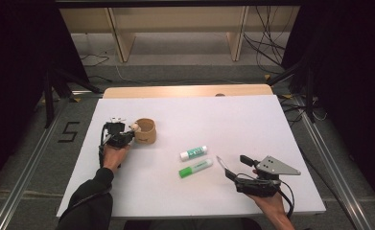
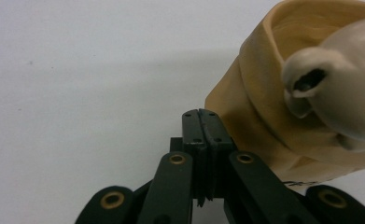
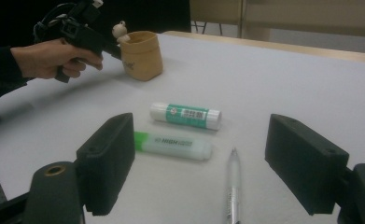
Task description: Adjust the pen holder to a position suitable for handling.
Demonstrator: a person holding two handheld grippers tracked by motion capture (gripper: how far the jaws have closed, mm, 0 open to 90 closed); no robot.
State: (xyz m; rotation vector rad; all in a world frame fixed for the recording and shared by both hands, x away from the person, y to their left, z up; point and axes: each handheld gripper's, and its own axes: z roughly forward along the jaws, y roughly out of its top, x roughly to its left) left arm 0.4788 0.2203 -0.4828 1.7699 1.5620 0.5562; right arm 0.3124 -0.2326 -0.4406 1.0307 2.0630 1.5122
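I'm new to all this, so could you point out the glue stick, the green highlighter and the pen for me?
glue stick point(image 3: 186, 114), right gripper view, on its green label.
green highlighter point(image 3: 173, 145), right gripper view, middle of its barrel.
pen point(image 3: 234, 186), right gripper view, on its clear barrel.

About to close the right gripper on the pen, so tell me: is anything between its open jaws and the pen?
Nothing visible. In the right gripper view the pen lies on the white table between the right gripper's open jaws. The green highlighter and glue stick lie beyond it, to its left.
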